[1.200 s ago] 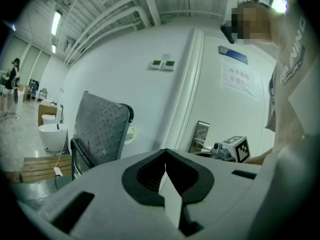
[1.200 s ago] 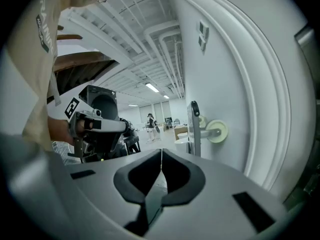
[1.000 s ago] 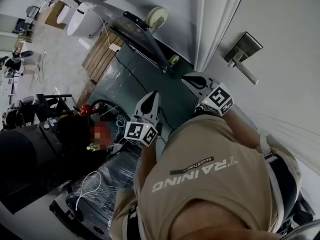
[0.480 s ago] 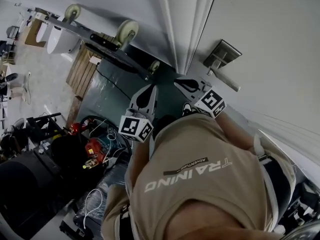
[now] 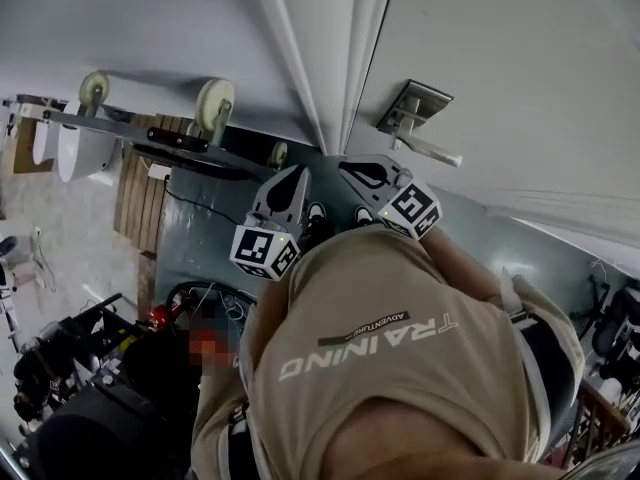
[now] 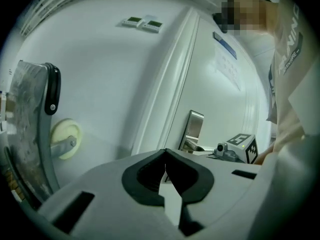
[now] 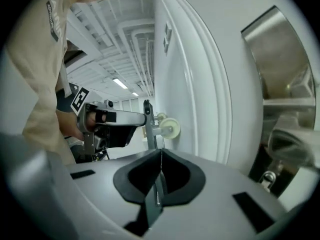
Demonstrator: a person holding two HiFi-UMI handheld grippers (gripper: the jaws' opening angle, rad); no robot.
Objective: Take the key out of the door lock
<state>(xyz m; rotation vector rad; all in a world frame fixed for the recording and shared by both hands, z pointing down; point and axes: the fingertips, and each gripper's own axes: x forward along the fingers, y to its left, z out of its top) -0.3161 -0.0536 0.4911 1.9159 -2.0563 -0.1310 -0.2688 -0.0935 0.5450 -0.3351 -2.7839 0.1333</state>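
Right gripper (image 7: 160, 159) is clenched on nothing, pads pressed tip to tip. It points along the white door (image 7: 245, 124), w/ the steel handle plate (image 7: 280, 54) off to its right, near but not touching. Left gripper (image 6: 165, 170) is likewise squeezed together & empty, held beside the right one and further from the handle.

Below the lever (image 7: 295, 104) in the right gripper view sits a small shiny round piece (image 7: 268, 179) — prob. the key's head or the lock cylinder, too small to tell which. Head view has both grippers just under the handle, in front of the person's shirt (image 5: 400, 348); no key can be made out there.

Progress, as I judge it: approx. nil. Nothing is gripped, so the key is presumably in the lock, untouched. Left to do — spread the right jaws, line up on the key below the lever, close on its head, then draw it straight out (poss. turning it to neutral first).
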